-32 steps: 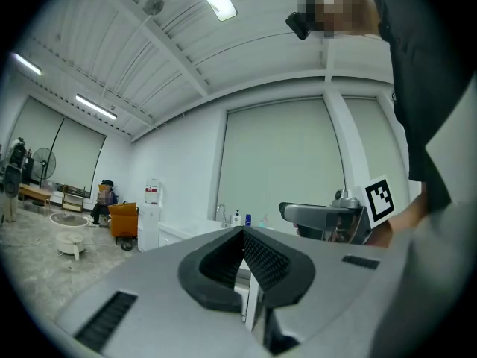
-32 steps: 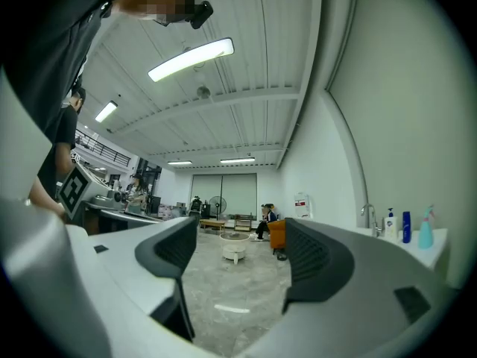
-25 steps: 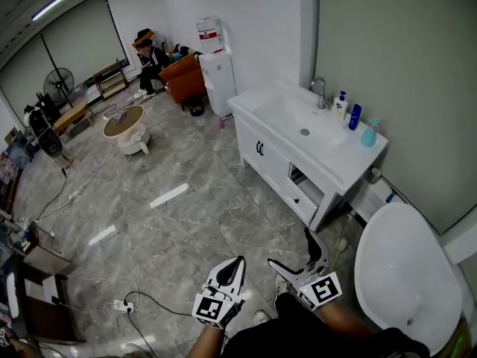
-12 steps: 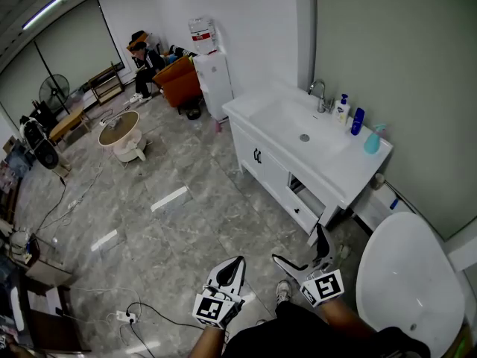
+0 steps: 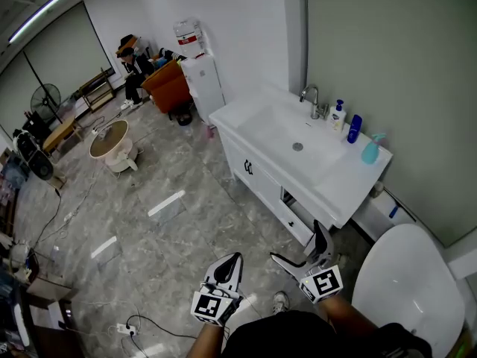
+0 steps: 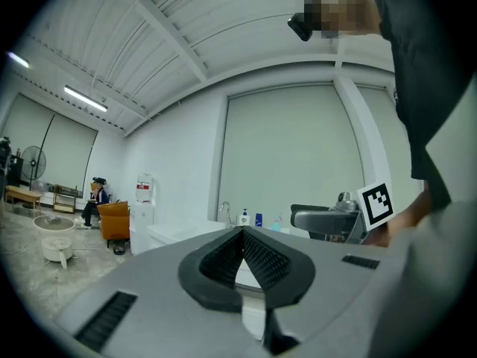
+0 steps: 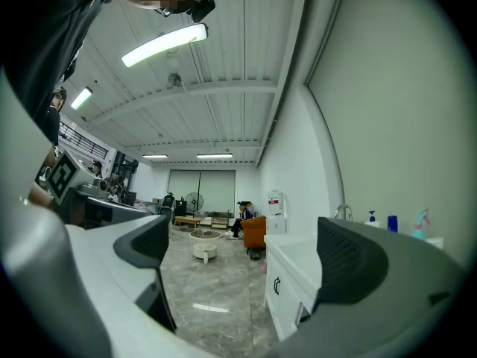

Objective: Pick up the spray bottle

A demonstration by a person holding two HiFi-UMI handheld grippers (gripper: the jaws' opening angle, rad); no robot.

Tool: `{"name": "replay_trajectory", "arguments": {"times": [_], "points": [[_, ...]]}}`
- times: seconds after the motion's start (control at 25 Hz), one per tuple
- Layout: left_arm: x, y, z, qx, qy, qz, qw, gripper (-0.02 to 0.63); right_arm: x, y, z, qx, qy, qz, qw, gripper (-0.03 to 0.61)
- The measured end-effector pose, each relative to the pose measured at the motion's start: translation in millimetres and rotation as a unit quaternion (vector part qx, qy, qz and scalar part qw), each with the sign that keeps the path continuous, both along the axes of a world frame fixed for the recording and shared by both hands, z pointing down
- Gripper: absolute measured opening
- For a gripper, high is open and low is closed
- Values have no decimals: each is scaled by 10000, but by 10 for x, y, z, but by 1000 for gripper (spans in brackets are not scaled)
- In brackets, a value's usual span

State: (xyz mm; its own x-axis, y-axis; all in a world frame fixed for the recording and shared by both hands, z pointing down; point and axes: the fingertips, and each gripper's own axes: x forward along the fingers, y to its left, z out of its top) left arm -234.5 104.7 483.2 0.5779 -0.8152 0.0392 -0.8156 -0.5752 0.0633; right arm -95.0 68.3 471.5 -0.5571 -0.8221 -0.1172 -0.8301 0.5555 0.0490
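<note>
The teal spray bottle (image 5: 370, 149) stands at the near right end of the white vanity top (image 5: 339, 189), against the wall. It shows small in the left gripper view (image 6: 277, 220) and in the right gripper view (image 7: 422, 221). Both grippers are held low in front of the person, well short of the vanity. My left gripper (image 5: 229, 265) is shut, its ribbed pads meeting with nothing between them (image 6: 242, 237). My right gripper (image 5: 298, 245) stands wide open and empty (image 7: 246, 253), pointing along the vanity front.
On the vanity are a basin, a faucet (image 5: 311, 99), a white pump bottle (image 5: 339, 115) and a blue bottle (image 5: 354, 128). A white toilet (image 5: 399, 286) sits at the right. A water dispenser (image 5: 200, 77), a seated person, a round table (image 5: 109, 142) and floor cables (image 5: 141, 323) lie farther off.
The person has stepped toward the vanity, which now lies closer and more central in the head view. Both grippers came along with the person; the right jaws stay spread wide.
</note>
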Motion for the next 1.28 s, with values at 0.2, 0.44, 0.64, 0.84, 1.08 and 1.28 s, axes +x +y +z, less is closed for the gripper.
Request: {"name": "replay_trajectory", "arguments": {"times": [0.2,0.44,0.64,0.84,1.08,1.28], "points": [[207,-379,-53,22,-20,22,10000,-5,218,-335,32,-106,-54,23,9999,592],[401,-703,-72,-56,-51,75,9999,-5,486,-765,196,-581,-514,101,9969,592],[513,-946,-13,-104,2,204,9997,-5,560,-985,210,-573,-474,168,9971,592],[629,-1358,34,-126,6,448,9989,-5,614,-1326,174,-558,-519,231,9968,592],[689,-1966,-70,-45,-12,763,9971,-5,674,-1836,82,-454,-422,509,9968,592],[678,-2444,-97,-35,-38,1025,9947,-5,650,-2239,54,-424,-354,737,9957,591]]}}
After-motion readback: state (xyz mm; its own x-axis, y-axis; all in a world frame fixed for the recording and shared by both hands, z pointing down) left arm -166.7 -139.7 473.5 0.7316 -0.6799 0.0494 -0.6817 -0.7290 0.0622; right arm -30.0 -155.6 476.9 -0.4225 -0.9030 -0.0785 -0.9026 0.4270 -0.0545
